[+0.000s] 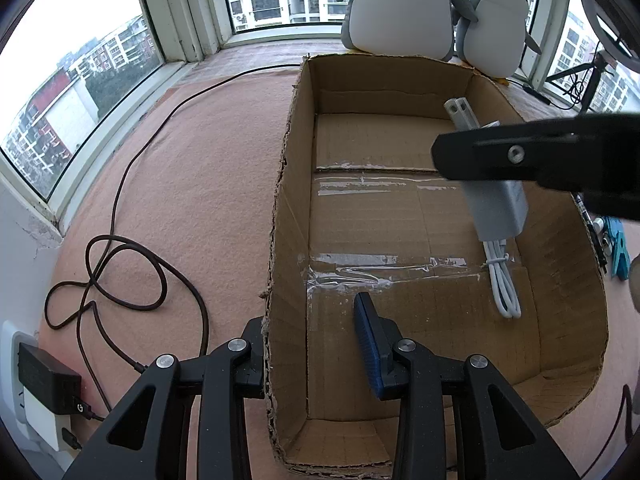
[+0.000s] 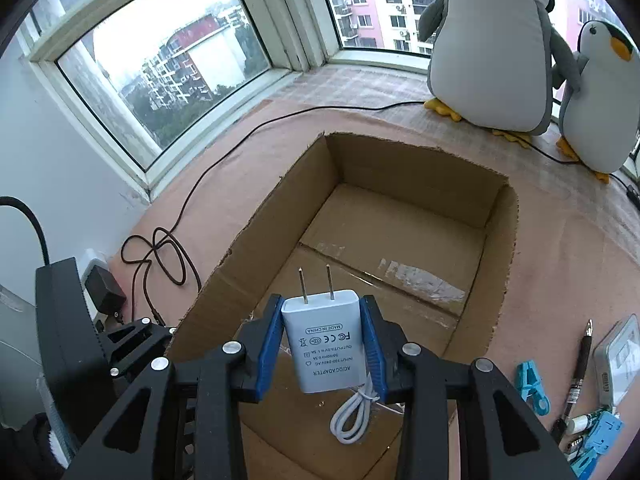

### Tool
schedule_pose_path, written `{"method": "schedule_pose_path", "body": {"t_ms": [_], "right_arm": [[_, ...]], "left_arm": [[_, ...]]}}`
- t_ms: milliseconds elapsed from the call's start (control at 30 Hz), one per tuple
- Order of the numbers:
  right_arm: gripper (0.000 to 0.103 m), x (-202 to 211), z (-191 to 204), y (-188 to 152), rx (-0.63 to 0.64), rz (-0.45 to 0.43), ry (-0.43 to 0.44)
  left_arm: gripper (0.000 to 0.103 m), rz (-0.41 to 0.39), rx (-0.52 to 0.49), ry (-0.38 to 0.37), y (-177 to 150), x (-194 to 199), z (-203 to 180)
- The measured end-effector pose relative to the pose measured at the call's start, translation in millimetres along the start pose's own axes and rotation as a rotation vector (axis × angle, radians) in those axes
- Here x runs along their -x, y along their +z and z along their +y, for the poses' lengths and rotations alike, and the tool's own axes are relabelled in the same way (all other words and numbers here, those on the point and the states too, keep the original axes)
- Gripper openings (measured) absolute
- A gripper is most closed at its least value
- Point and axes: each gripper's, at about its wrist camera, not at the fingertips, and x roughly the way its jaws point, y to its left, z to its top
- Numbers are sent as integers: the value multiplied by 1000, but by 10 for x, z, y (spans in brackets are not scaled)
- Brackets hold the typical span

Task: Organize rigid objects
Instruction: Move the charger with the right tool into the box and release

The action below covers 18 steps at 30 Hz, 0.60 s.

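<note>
Power adapter [image 1: 496,204]: in the left wrist view this white block hangs above the open cardboard box [image 1: 288,200], pinched in the right gripper [image 1: 452,156], which enters from the right edge. Its two prongs point toward the far wall of the box, and its bundled white cable [image 1: 505,280] dangles toward the box floor. The box floor shows only tape strips; no other item lies in it. The left gripper [image 1: 312,344] straddles the near left wall of the box: one finger sits outside, the blue-padded finger [image 1: 370,348] inside, clenched on the cardboard. This grip most likely steadies the box while the other hand loads it. A dark cord [image 1: 120,264] loops on the pink cloth [image 1: 208,160] to the left, and two plush penguins [image 1: 404,4] stand behind the box.

In the right wrist view, the adapter [image 2: 322,344] is grasped by its narrow sides between the blue pads [image 2: 270,344], label facing the camera, prongs away. Holding the sides keeps the cable [image 2: 354,412] free to drop first. The adapter is over the near end of the box [image 2: 248,248], not yet touching the floor. Outside the box on the right lie blue clips [image 2: 530,386], a pen [image 2: 580,364] and other small items, apparently awaiting sorting.
</note>
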Motion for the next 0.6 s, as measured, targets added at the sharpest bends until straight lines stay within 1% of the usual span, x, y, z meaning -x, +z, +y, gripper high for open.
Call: {"method": "schedule_pose_path", "body": {"t_ms": [33,67,100,133,167,200,300,400,600], "right_arm": [[35,-11,6,-1,3,5,-1],[38,-14,14,-3,5,6,-5],[51,-13,17,8,4,6,-8],[59,-6,15,8,0,2,-13],[64,12,6,13,-7,-7,-26],[65,42,-19,18,-20,-21,-32],[64,133,-112,14,-63,-39,2],[64,250,-208,6,-75,-65,-26],[64,518,-462,-62,-123,-97,-52]], "left_arm": [[37,0,-1,0,0,0,-1],[37,0,-1,1,0,1,-3],[37,0,-2,1,-1,-1,4],[37,0,-1,1,-2,0,4],[37,0,3,-3,-3,0,12],[37,2,2,-4,-6,1,15],[37,0,-4,3,-5,2,7],[37,0,-2,1,-4,2,9],[37,0,-4,2,-4,-2,-4]]}}
